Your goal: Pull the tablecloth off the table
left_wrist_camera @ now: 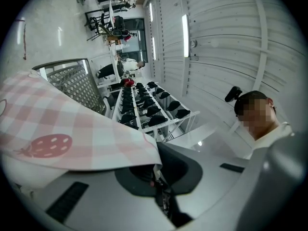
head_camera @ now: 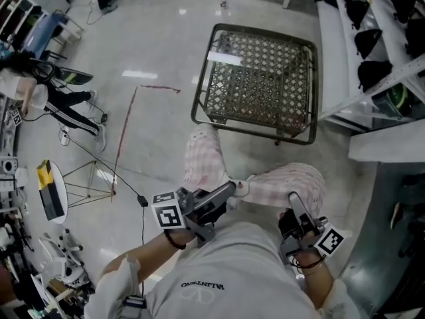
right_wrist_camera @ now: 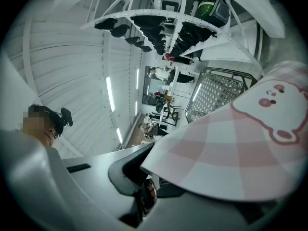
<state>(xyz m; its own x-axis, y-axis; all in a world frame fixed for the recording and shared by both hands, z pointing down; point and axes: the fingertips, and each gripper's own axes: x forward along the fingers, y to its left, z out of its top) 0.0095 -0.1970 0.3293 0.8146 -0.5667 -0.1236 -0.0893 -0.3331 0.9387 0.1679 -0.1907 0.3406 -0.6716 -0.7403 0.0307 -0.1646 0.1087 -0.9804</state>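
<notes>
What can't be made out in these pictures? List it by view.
Head view: tablecloth's lower edge, behind the person's shirt.
Left gripper view: most of the mesh table, covered by the tablecloth.
Right gripper view: the cloth's cartoon face, cut off by the picture's rim.

We read one brand: "VALENTINO", printed in dark letters on the person's light shirt (head_camera: 202,285), upside down in the head view. A black-and-white square marker (head_camera: 168,216) stands on the left gripper (head_camera: 229,188), a second marker (head_camera: 330,240) on the right gripper (head_camera: 293,199).
</notes>
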